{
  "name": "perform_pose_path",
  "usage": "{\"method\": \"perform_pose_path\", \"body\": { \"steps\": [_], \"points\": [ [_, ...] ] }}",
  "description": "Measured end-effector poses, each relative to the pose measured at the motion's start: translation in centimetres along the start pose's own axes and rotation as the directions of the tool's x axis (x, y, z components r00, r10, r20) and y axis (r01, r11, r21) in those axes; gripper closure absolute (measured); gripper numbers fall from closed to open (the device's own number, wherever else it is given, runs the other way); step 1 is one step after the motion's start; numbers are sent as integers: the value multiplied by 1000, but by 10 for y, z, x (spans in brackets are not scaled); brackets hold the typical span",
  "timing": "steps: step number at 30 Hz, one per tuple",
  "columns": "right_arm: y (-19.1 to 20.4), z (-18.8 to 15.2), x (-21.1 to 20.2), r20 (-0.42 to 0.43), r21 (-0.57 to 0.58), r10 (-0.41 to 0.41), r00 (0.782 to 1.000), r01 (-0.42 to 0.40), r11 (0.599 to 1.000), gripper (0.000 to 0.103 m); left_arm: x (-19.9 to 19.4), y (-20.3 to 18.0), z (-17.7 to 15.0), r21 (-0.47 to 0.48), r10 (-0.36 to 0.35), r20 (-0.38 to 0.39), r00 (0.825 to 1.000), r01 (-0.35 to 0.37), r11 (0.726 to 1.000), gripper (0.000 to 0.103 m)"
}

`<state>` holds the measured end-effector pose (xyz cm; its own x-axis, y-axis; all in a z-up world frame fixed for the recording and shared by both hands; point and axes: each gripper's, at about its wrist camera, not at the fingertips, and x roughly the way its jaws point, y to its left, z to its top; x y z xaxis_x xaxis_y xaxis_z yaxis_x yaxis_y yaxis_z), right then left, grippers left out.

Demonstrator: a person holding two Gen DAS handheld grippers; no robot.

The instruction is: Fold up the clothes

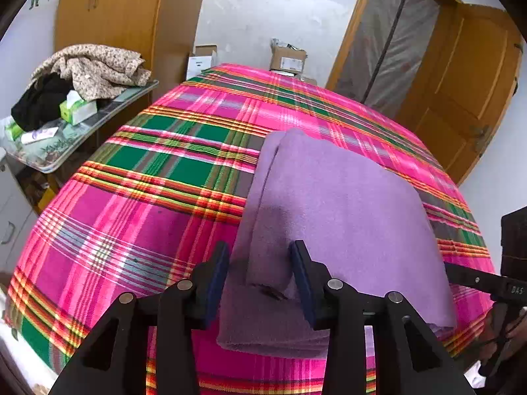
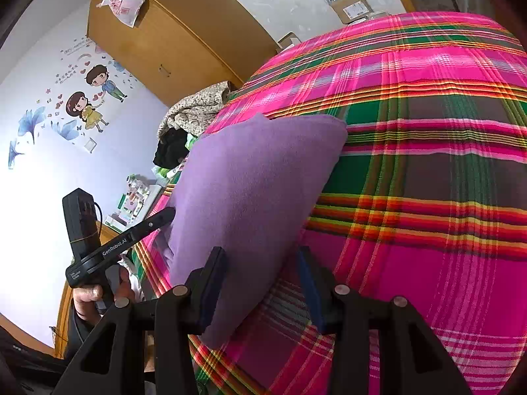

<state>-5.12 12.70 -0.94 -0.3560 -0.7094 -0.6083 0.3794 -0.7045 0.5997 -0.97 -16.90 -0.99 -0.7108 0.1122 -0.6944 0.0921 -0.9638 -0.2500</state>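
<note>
Purple garment [image 1: 346, 210] lies folded on plaid bedspread [image 1: 158, 171], near your edge. Your left gripper [image 1: 260, 279] stands half-wide over garment's near fold, pads clear of cloth. Your right gripper [image 2: 263, 289] stands wide at garment's corner, nothing pinched. Both tilt downward.
</note>
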Motion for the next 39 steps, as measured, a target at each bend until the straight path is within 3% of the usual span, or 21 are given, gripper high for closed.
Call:
{"method": "perform_pose_path", "body": {
  "steps": [9, 26, 39],
  "points": [
    [-2, 2, 3, 1, 24, 24, 1000, -24, 999, 57, 6, 1, 4, -18, -28, -10, 1000, 28, 999, 60],
    [-1, 7, 11, -9, 46, 47, 999, -46, 998, 55, 10, -2, 5, -15, -8, -9, 1000, 8, 1000, 59],
    [2, 23, 26, -28, 64, 56, 998, -54, 997, 52, 12, 1, 4, -32, -53, -34, 998, 52, 998, 59]
  ]
}}
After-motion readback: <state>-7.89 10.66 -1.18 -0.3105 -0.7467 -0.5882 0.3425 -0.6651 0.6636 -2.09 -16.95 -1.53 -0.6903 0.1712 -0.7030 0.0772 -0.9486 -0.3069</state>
